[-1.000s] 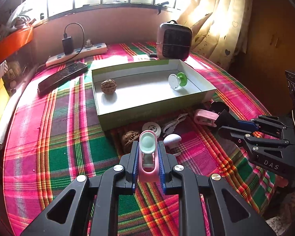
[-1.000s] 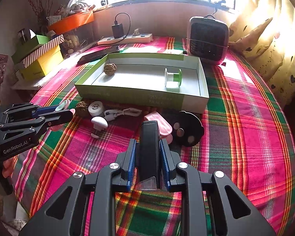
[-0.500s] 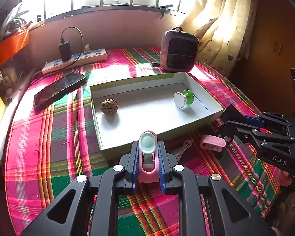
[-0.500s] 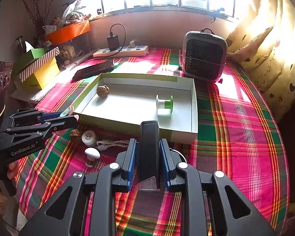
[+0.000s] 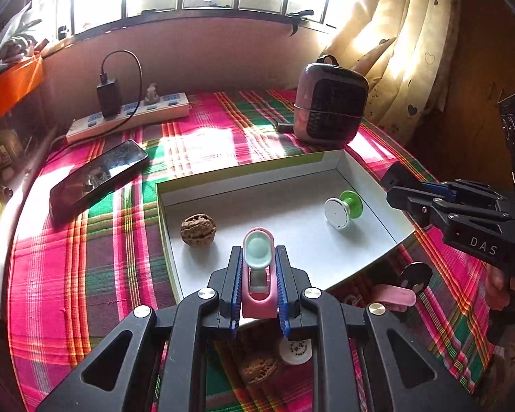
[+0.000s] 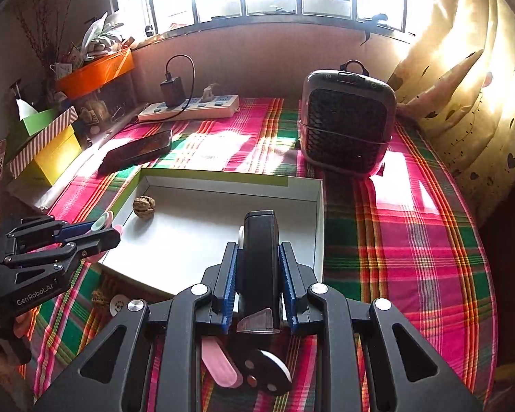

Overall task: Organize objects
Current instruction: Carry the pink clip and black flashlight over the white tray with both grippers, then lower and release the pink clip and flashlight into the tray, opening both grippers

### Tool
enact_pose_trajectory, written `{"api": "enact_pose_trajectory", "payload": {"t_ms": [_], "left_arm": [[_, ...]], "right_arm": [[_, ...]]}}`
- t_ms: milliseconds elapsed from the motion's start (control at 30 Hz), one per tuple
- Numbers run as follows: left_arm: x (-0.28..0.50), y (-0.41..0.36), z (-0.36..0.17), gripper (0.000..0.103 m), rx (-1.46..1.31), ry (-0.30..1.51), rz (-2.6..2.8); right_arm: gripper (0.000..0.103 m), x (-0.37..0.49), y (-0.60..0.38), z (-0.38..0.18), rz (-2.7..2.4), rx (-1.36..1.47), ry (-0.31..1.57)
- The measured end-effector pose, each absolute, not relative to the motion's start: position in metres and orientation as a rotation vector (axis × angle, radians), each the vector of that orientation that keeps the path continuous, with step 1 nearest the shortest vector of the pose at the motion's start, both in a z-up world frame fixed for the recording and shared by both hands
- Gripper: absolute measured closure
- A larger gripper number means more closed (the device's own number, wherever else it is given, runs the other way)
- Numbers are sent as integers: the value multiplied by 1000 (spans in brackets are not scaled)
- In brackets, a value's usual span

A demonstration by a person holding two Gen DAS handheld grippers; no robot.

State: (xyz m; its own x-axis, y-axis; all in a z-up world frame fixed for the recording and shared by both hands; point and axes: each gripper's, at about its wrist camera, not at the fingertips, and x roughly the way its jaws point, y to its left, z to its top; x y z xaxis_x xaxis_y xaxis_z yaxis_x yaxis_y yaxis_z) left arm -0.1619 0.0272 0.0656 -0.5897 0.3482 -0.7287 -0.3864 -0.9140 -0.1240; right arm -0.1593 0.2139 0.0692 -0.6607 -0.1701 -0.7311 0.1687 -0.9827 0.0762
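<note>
A shallow box, green outside and white inside, lies on the plaid cloth. In it are a walnut and a green and white spool. My left gripper hangs over the box's near left edge, shut on a pink clip with a mint pad. My right gripper hovers over the box's near right part, shut on a black oblong case that hides most of the spool.
In front of the box lie a pink piece, a black disc piece, a white round tag and a second walnut. Behind it stand a heater, a phone and a power strip. Boxes are stacked at the left.
Both grippers have moved forward and a little up, from over the loose things to over the box's near edge. Each keeps its hold.
</note>
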Motion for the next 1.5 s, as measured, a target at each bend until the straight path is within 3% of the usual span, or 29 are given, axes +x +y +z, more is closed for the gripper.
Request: {"api": "enact_pose_trajectory", "payload": {"t_ms": [567,1500], "left_arm": [[-218,41,46,87,-1203,48,2463],[-239,48,23,87,-1291,86,2473]], "right_arm": [[79,-238,222,34,-2655,1346,-51],[79,-249,214,15,-2656,1398,-6]]}}
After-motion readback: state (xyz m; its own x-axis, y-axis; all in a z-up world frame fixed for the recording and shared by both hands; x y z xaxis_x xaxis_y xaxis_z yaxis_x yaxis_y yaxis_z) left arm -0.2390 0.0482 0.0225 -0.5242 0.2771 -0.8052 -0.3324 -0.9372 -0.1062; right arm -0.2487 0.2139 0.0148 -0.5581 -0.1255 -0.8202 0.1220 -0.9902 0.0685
